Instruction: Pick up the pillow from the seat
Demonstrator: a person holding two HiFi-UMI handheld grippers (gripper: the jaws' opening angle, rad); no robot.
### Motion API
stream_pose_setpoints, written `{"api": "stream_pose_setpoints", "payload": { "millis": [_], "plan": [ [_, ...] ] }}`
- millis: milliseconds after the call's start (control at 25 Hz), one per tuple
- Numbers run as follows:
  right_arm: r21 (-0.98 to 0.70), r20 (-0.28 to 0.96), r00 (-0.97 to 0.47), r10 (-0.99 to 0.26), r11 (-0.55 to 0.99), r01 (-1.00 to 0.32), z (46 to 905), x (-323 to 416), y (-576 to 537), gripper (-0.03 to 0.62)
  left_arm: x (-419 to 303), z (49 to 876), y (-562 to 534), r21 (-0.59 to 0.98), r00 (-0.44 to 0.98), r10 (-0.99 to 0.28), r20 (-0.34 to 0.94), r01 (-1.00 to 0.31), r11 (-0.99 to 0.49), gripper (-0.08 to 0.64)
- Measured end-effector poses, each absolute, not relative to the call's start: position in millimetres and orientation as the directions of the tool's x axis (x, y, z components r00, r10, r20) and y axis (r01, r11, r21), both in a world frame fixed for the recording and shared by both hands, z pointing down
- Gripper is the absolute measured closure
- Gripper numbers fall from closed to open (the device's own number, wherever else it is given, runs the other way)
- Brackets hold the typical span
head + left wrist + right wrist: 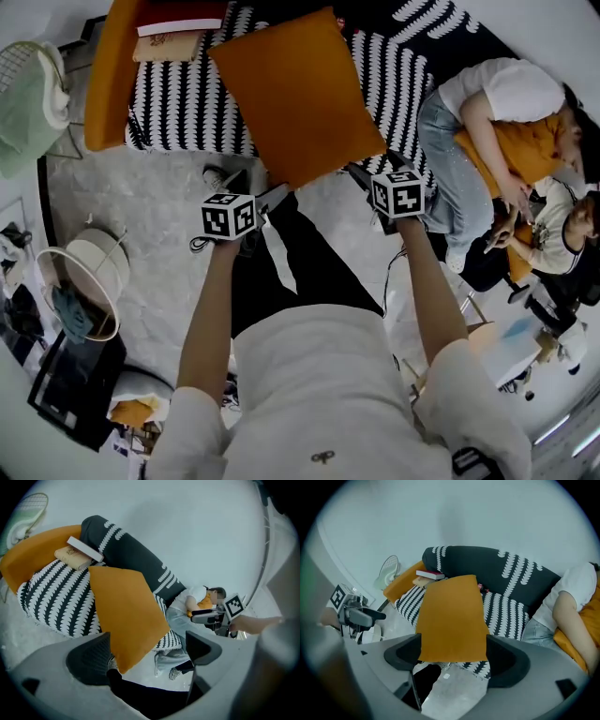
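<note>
Both grippers are released, jaws wide. The left gripper [150, 653] has only the near corner of the pillow [298, 94] beside its left pad. The right gripper [452, 658] frames the pillow's lower edge without pinching it. Only the head view shows the pillow tilted over the front edge of the sofa [183, 103] - between the grippers - with a person [473, 131] seated far right.

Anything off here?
Orange pillow is tilted, its lower corner hanging past the front of the striped sofa over the floor. Left claw and right claw flank it, jaws apart; it looks unsupported.
</note>
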State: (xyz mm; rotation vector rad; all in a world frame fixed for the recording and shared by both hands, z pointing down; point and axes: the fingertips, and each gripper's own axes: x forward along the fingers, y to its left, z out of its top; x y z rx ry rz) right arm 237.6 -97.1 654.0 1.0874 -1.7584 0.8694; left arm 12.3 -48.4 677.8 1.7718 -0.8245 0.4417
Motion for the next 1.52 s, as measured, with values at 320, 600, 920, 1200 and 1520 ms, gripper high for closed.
{"api": "stream_pose_setpoints", "payload": {
  "millis": [320,600,920,1200,1520],
  "plan": [
    [-0.100,0.935,-0.236,-0.266,0.439,-0.893,713,248,-123,0.155,21,740,-53,0.702,0.683,-0.284,0.673,-0.711,-0.043,0.016],
    [-0.089,0.951,-0.222,-0.216,0.497,-0.863,761,265,-134,0.133,33,790,-53,0.683,0.659,-0.238,0.713,-0.730,0.025,-0.031],
    [-0.102,0.959,-0.223,-0.177,0.517,-0.850,806,267,-144,0.132,45,835,-48,0.691,0.681,-0.166,0.713,-0.723,0.001,-0.031],
    [-0.156,0.962,-0.249,-0.116,0.513,-0.844,841,271,-155,0.132,58,865,-58,0.717,0.690,-0.203,0.694,-0.689,0.106,-0.031],
    [-0.213,0.966,-0.258,-0.016,0.515,-0.830,858,269,-158,0.130,68,880,-63,0.692,0.682,-0.113,0.722,-0.716,0.096,-0.028]
  ]
}}
